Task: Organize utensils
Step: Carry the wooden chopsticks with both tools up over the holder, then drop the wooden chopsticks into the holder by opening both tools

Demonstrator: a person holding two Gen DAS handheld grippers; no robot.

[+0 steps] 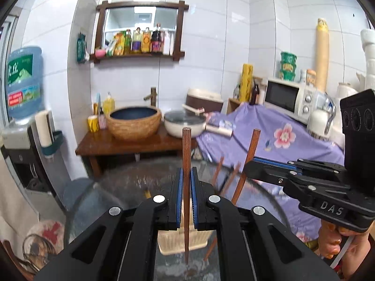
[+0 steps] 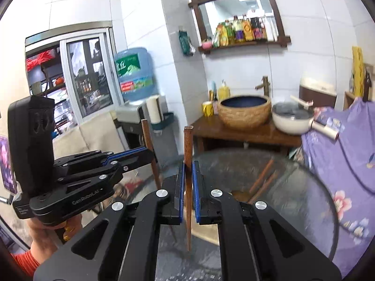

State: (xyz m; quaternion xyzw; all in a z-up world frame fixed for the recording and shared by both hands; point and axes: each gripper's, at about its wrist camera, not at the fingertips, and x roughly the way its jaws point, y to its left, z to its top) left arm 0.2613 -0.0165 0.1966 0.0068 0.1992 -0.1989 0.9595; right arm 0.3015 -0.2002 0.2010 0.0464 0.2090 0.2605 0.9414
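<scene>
My left gripper is shut on a brown wooden chopstick held upright above a cream ribbed utensil holder on the round glass table. My right gripper is shut on a second wooden chopstick, also upright. Each gripper shows in the other's view: the right one with its chopstick to my right, the left one with its chopstick to my left. More chopsticks lie on the glass, blurred.
Beyond the table stands a wooden stand with a woven basin and a white pot. A purple flowered cloth covers a counter with a microwave. A water dispenser stands at the left.
</scene>
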